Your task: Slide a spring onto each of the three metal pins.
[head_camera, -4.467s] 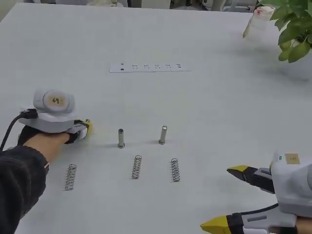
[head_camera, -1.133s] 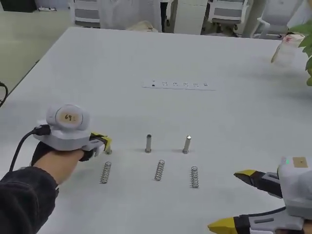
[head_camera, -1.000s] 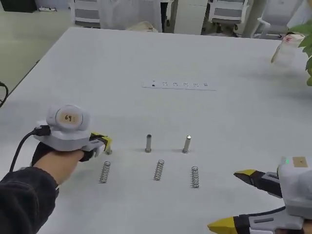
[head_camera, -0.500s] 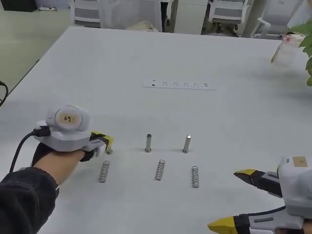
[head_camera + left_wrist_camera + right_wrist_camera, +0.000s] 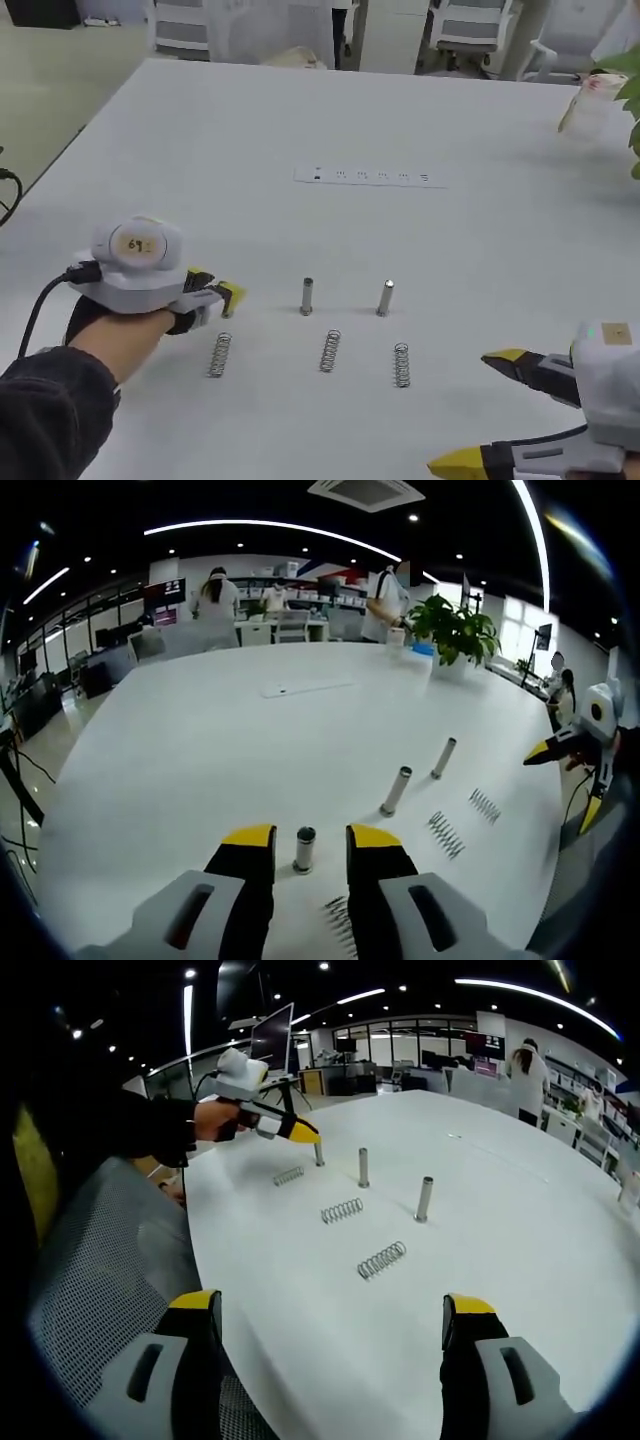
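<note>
Across the white table, three springs lie beside upright pins.

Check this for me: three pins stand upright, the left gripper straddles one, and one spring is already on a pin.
Wrong on the spring: in the head view all three springs lie on the table, and the pins are bare. The rest holds.

Bright, even ceiling light, soft shadows, sharp focus (gripper views bend strongly at edges).
</note>
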Motion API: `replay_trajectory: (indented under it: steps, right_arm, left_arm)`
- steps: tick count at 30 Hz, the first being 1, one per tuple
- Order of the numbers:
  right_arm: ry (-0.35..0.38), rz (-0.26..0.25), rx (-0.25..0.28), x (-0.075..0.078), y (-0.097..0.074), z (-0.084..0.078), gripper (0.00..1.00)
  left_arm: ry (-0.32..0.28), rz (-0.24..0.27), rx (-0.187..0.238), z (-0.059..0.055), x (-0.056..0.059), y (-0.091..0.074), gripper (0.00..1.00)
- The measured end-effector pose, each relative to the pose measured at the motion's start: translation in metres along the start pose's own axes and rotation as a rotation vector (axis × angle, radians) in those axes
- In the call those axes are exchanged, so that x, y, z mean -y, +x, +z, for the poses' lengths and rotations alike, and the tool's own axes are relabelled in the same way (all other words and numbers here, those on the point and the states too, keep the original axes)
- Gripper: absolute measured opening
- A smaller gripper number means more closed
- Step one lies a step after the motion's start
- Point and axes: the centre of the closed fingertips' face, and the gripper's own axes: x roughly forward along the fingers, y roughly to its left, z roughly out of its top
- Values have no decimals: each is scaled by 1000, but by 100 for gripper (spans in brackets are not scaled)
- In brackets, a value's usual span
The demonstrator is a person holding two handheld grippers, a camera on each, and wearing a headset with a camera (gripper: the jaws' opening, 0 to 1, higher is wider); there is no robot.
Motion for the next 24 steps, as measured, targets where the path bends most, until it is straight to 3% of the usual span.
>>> replay_trajectory:
  steps: [12, 24]
  right_arm:
    - [-6, 0, 0, 0, -1, 1, 90]
    - [-10, 1, 2, -1, 0, 3, 90]
  left_arm:
    - [7, -7, 14, 1, 1, -10, 32]
    - [8, 3, 4, -14, 2, -22, 32]
